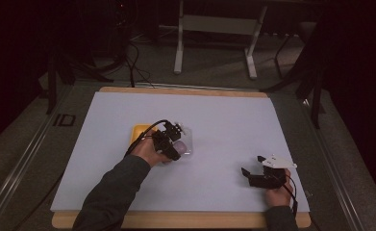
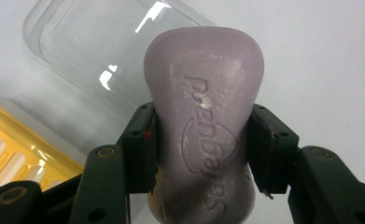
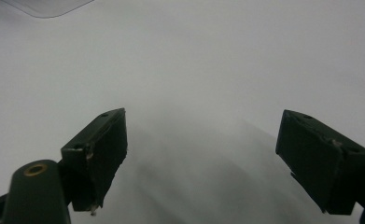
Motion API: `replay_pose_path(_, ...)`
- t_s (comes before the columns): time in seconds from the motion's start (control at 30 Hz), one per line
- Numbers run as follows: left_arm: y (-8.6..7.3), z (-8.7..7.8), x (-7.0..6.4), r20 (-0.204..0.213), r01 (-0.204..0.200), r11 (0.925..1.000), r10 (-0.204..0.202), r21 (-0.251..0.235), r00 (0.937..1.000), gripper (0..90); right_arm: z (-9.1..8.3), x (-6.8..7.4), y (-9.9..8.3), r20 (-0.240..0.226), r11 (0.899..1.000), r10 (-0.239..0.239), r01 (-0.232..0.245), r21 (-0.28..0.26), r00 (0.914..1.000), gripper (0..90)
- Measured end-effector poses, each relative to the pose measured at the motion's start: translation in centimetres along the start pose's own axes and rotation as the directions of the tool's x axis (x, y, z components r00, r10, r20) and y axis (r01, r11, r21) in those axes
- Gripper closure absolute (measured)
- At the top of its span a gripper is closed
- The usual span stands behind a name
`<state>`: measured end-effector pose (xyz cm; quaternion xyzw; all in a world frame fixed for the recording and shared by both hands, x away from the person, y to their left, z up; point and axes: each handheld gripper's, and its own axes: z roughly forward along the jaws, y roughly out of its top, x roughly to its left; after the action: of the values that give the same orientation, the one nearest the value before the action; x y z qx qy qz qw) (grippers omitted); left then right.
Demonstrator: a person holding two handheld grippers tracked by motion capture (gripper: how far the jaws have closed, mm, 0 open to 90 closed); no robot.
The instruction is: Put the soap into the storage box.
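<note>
I see the lilac soap bar (image 2: 203,126) clamped at its waist between my left gripper (image 2: 201,144) jaws, embossed lettering facing the camera, its lower end cut off by the frame. Just beyond the jaws lies a clear plastic lid (image 2: 101,51); to their left, a yellow soap dish (image 2: 17,149) with ribbed floor, partly cropped. From the high view the soap is barely a pale spot under my left gripper (image 1: 176,139), and the lid is hard to separate from the white mat (image 1: 224,120); only there do I see the wooden table (image 1: 185,220) edge. My right gripper (image 3: 201,154) stands wide open, holding nothing, above bare mat, with a lid corner (image 3: 45,7) far ahead; it sits well apart, near the mat's edge (image 1: 260,173).
</note>
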<state>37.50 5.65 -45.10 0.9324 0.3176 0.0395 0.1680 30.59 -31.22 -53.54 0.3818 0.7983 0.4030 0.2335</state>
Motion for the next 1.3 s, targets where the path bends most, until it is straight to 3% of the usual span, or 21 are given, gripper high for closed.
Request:
replay_pose_path(0.87, -1.0, -0.6, 2.4, -0.014, 0.074, 0.9972, -0.074, -0.008, 0.9972, 49.7, 0.0, 0.0, 0.0, 0.001, 1.0, -0.002, 0.002, 0.002, 1.0, 16.2)
replay_pose_path(1.3, -1.7, -0.7, 3.9, -0.031, 0.118, 0.9929, -0.119, -0.012, 0.9925, 49.7, 0.0, 0.0, 0.0, -0.001, 1.0, 0.0, 0.0, 0.0, 1.0, 16.2)
